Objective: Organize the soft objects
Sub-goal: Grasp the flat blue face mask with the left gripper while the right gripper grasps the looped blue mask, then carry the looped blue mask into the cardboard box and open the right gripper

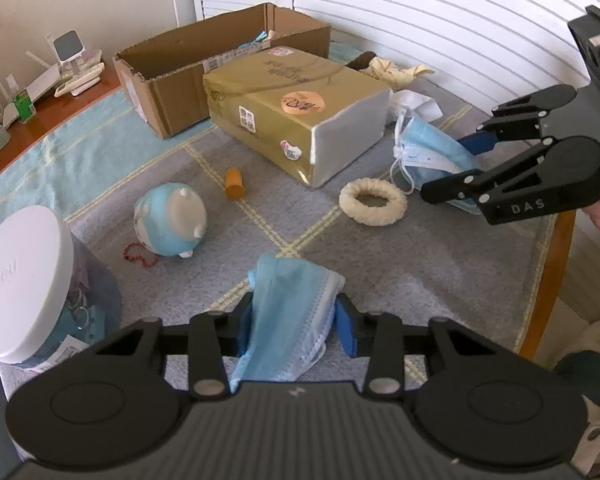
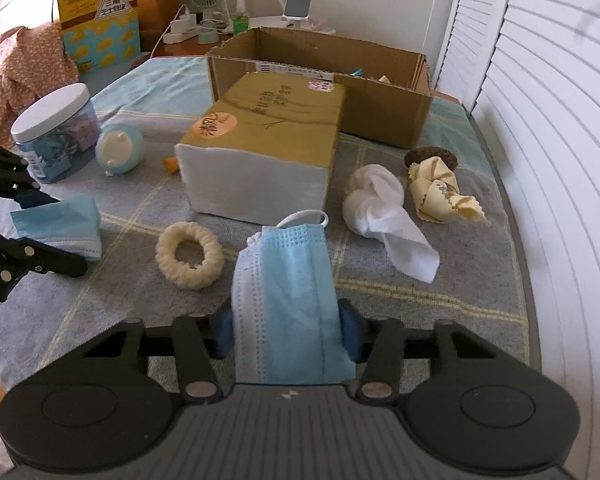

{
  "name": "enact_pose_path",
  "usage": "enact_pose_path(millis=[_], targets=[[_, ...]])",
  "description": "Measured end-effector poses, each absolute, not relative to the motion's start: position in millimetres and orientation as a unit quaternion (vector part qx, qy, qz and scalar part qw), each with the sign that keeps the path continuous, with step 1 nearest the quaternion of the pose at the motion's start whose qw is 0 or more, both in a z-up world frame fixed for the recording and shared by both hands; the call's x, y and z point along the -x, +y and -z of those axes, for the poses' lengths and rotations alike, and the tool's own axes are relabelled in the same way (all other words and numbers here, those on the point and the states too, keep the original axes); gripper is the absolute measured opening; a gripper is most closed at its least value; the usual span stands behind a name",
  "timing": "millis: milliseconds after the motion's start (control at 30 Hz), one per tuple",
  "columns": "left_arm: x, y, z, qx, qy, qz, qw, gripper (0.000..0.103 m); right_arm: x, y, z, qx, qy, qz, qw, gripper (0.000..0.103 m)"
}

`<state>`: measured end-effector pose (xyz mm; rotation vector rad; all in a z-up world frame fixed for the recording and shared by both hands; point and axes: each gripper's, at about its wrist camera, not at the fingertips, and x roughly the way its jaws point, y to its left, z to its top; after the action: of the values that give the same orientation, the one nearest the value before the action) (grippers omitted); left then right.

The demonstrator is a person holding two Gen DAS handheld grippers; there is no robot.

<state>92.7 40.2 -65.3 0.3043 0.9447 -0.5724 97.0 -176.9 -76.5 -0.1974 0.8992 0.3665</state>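
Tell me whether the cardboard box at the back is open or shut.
Open. The cardboard box has its flaps standing up and no lid; both views look down past the rim to the inner walls, with a few small items showing inside.

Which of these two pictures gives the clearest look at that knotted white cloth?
The right wrist view: the white cloth lies in full sight beside the yellow cloth, knot and loose tail both visible. In the left wrist view only a white scrap peeks out behind the gold package.
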Motion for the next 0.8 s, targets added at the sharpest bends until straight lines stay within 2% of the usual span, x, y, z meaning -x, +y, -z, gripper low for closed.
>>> enact_pose_path(millis=[300,800], targets=[[-84.4,36.1,49.9,-0.139,0.441,0.28,0.841,0.038,-83.9,-184.4,57.8,0.09,0.412,-0.171,0.89,0.046],[-75.2,35.4,23.7,-0.138,0.412,0.297,0.85,0.037,-98.5,-196.3,8.6,0.087,0.35,-0.146,0.921,0.044]])
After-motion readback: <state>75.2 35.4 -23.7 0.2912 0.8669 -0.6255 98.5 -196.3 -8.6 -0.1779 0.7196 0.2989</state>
